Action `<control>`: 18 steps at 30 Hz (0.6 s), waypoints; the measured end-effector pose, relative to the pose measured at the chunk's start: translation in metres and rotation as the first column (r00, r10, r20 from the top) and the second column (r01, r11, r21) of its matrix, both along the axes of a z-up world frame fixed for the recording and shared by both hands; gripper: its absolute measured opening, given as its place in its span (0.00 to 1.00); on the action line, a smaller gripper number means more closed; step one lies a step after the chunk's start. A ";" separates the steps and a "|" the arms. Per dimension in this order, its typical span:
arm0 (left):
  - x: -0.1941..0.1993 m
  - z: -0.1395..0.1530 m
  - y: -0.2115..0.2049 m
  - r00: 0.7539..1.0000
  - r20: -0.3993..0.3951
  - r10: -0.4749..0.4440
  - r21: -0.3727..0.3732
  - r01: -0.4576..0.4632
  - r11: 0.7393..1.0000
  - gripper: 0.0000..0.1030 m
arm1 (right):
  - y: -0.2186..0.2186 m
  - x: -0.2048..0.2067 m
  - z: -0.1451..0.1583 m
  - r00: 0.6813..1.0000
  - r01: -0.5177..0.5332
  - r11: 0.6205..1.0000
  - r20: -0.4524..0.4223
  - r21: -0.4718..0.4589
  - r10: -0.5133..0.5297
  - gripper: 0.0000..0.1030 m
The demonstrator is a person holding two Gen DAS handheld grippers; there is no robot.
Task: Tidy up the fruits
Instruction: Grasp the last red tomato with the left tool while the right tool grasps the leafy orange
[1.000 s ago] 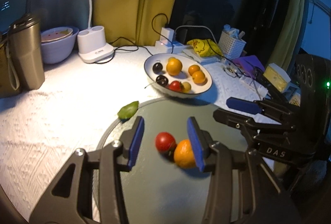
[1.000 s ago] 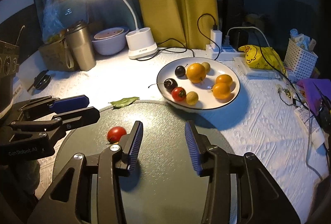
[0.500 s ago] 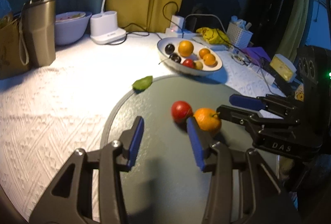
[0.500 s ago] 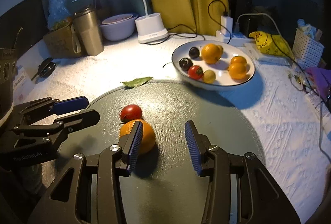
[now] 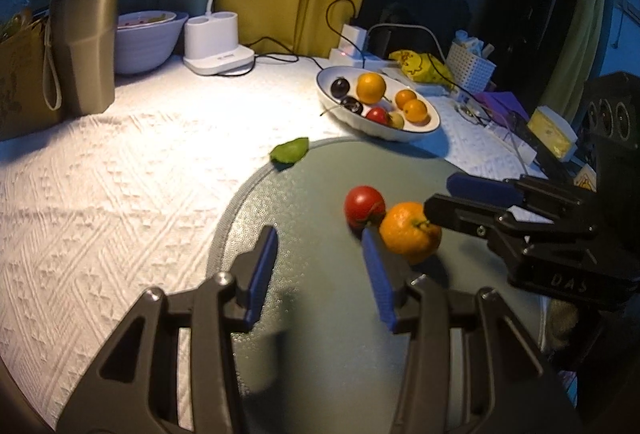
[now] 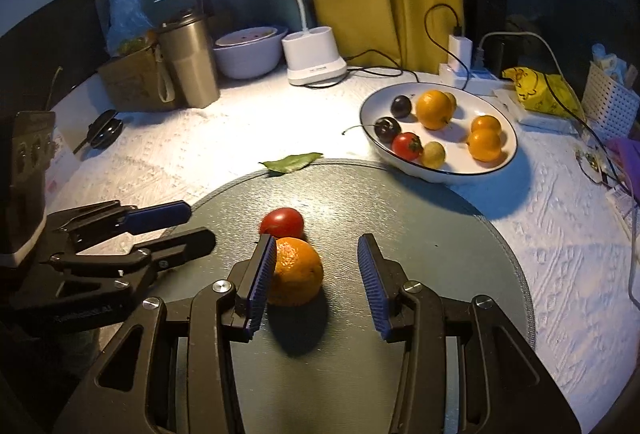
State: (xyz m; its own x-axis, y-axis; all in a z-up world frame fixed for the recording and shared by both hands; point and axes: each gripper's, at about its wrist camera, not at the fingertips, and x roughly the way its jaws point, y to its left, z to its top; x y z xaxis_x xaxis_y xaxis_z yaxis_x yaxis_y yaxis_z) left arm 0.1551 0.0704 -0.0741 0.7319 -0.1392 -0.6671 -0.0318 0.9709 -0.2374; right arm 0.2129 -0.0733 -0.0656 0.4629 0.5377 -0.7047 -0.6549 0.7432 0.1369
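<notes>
A: Where is our orange (image 6: 295, 276) sitting?

B: On the grey mat (image 6: 420, 234), touching the tomato (image 6: 282, 222). Our right claw (image 6: 316, 278) is gaping wide around it; our left claw (image 5: 320, 270) is spreading wide, empty.

A: Any writing?

B: We're reading "DAS" on the right claw. The white plate (image 6: 494, 167) is holding oranges, cherries and a tomato.

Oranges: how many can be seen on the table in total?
4. One orange lies on the grey mat beside the tomato; three lie in the white plate. None seems hidden.
</notes>
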 end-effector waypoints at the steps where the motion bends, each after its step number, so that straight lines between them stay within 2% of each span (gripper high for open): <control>1: -0.001 0.000 0.000 1.000 0.001 0.001 0.000 -0.001 1.000 0.44 | 0.001 -0.001 0.000 1.000 -0.006 1.000 -0.002 0.003 0.006 0.43; 10: -0.009 -0.001 0.009 1.000 -0.002 0.024 0.000 -0.024 1.000 0.45 | 0.011 -0.010 0.002 0.999 -0.048 0.999 -0.008 0.020 0.048 0.43; 14: -0.012 -0.001 0.013 0.999 -0.002 0.032 0.000 -0.032 0.999 0.45 | 0.017 -0.011 -0.002 0.998 -0.061 0.998 -0.012 -0.004 0.061 0.44; 18: -0.012 -0.001 0.013 1.000 -0.004 0.031 0.004 -0.031 1.000 0.45 | 0.016 -0.006 -0.010 1.000 -0.011 0.999 0.001 -0.041 0.011 0.49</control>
State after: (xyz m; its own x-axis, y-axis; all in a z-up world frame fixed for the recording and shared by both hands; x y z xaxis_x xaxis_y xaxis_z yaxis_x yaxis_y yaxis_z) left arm 0.1429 0.0833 -0.0753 0.7332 -0.1140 -0.6704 -0.0629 0.9703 -0.2338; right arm 0.2069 -0.0573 -0.0753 0.4577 0.5134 -0.7259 -0.6633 0.7408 0.1058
